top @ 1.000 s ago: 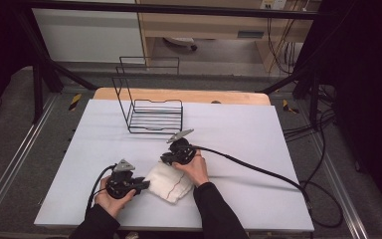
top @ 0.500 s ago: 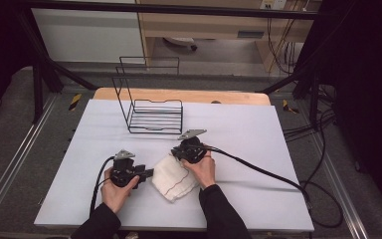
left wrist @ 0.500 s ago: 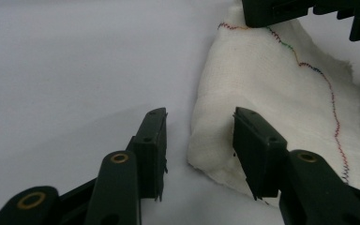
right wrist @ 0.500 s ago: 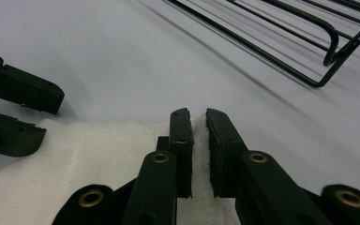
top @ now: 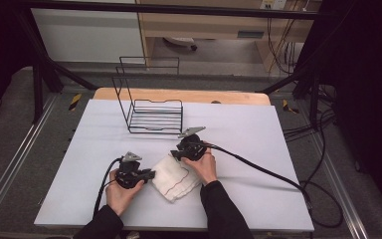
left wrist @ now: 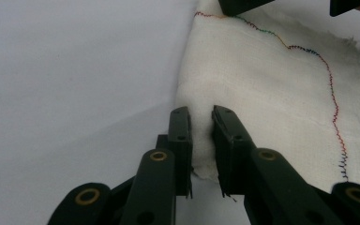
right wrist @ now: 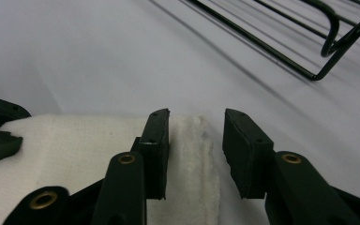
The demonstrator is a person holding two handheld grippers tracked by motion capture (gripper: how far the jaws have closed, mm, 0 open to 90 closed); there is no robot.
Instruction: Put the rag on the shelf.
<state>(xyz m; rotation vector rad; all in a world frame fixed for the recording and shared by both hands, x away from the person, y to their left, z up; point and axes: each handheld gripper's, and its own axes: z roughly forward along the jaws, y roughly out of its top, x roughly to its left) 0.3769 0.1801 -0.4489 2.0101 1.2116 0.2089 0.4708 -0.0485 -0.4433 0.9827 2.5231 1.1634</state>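
Observation:
A folded white cloth [top: 176,178] with a coloured stitched line lies on the white table near the front edge. My left gripper [top: 151,174] is at the cloth's left edge. In the left gripper view its jaws have just been closing, and my left gripper [left wrist: 201,115] pinches a fold of the cloth [left wrist: 272,79]. My right gripper [top: 173,155] is at the cloth's far corner. Its jaws have just been opening: my right gripper [right wrist: 197,117] stands apart around the thick edge of the cloth [right wrist: 75,140] without squeezing it.
A black wire rack [top: 154,117] stands on the table behind the cloth, and its base [right wrist: 309,42] lies close ahead of the right gripper. Black cables trail from both grippers, the right one [top: 258,167] running off to the right. Bare tabletop [top: 258,129] lies on both sides.
The right hand has shifted a little to the right. The cloth, bunched up half a second ago, now lies flatter and folded between the two grippers.

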